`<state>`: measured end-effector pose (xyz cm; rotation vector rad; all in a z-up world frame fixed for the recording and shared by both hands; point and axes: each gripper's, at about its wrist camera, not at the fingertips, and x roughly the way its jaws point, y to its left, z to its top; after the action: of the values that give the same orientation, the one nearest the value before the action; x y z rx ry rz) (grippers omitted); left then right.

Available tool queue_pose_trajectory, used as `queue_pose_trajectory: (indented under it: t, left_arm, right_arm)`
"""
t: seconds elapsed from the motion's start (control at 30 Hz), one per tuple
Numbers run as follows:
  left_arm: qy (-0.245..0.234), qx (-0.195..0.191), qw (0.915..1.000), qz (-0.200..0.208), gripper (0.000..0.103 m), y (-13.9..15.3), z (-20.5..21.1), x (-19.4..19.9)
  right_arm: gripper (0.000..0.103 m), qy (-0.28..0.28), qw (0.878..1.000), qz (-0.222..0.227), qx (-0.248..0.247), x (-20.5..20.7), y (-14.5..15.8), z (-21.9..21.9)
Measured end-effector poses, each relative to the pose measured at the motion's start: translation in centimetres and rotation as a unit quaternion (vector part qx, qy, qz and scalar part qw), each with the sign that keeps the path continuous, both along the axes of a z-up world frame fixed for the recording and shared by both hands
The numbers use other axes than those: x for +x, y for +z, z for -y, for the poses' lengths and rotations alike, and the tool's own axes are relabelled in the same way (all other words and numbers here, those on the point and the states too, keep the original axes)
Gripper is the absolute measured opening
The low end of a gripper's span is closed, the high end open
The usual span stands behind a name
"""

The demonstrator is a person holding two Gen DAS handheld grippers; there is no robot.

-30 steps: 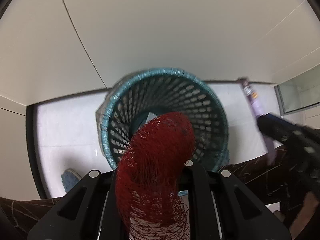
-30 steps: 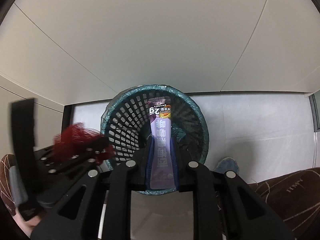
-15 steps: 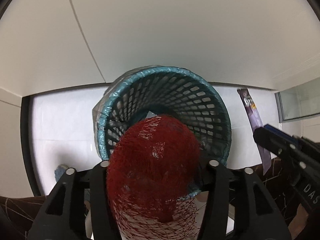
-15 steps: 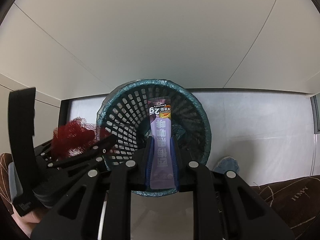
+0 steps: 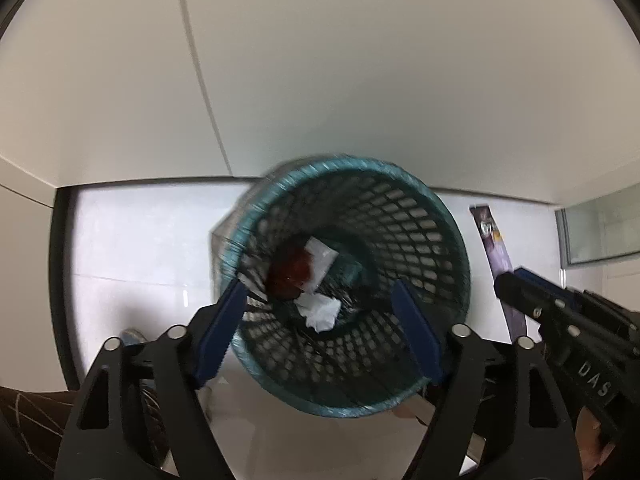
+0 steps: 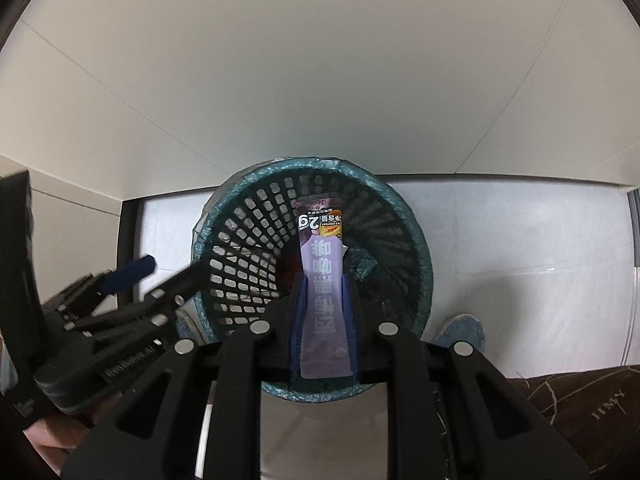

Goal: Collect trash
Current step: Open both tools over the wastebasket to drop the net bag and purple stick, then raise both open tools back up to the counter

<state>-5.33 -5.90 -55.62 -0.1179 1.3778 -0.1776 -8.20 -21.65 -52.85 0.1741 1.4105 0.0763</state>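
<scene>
A black mesh waste basket with a teal liner (image 5: 448, 232) stands on the white floor below both grippers; it also shows in the right wrist view (image 6: 248, 220). My left gripper (image 5: 320, 312) is open and empty over the basket mouth. A red net bag (image 5: 290, 270) lies at the basket's bottom among white crumpled paper (image 5: 320, 312). My right gripper (image 6: 323, 292) is shut on a purple snack wrapper (image 6: 322, 280), held upright over the basket. The wrapper also shows in the left wrist view (image 5: 496, 240), right of the basket.
A pale wall with seams rises behind the basket. A dark door frame (image 5: 60, 280) stands at the left. A glass panel (image 5: 600, 232) is at the right. A blue slipper (image 6: 460, 328) and brown patterned trouser legs (image 6: 580, 400) are near the basket.
My left gripper opened and the red net bag dropped from it into the basket. My right gripper kept its hold on the wrapper, staying over the basket.
</scene>
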Motion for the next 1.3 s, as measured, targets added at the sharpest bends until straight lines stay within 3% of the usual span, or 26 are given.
queue_pose_trajectory:
  t: [0.13, 0.27, 0.4, 0.67, 0.77, 1.07, 1.3]
  left_arm:
    - [0.009, 0.024, 0.9996, 0.015, 0.085, 0.8, -1.0, 0.3]
    - [0.006, 0.051, 0.9986, 0.014, 0.087, 0.9, -1.4, 0.5]
    - [0.016, 0.049, 0.9987, 0.002, 0.087, 0.6, -2.0, 1.0]
    - [0.034, 0.027, 0.9989, -0.015, 0.087, 0.2, -3.0, 1.1]
    - [0.030, 0.040, 0.9987, -0.005, 0.087, 0.7, -2.9, 1.0]
    - [0.029, 0.048, 0.9983, 0.019, 0.087, 5.9, -3.4, -0.1]
    - [0.032, 0.044, 0.9969, 0.056, 0.091, 11.3, -4.5, -2.0]
  right_arm:
    - [0.018, 0.020, 1.000, 0.001, -0.005, 0.3, -0.3, -1.1]
    - [0.022, 0.020, 1.000, -0.002, 0.003, 0.4, -0.2, -1.1]
    - [0.049, 0.006, 1.000, 0.001, -0.003, 0.6, 0.1, -0.9]
    - [0.066, -0.024, 1.000, 0.006, -0.002, 1.0, 0.4, 0.2]
    - [0.068, -0.027, 1.000, 0.009, -0.004, 1.0, 0.7, 0.3]
    - [0.079, 0.000, 0.998, 0.066, -0.020, 0.6, 3.8, -1.2]
    - [0.081, 0.011, 0.994, 0.106, -0.014, -0.7, 8.3, -1.9]
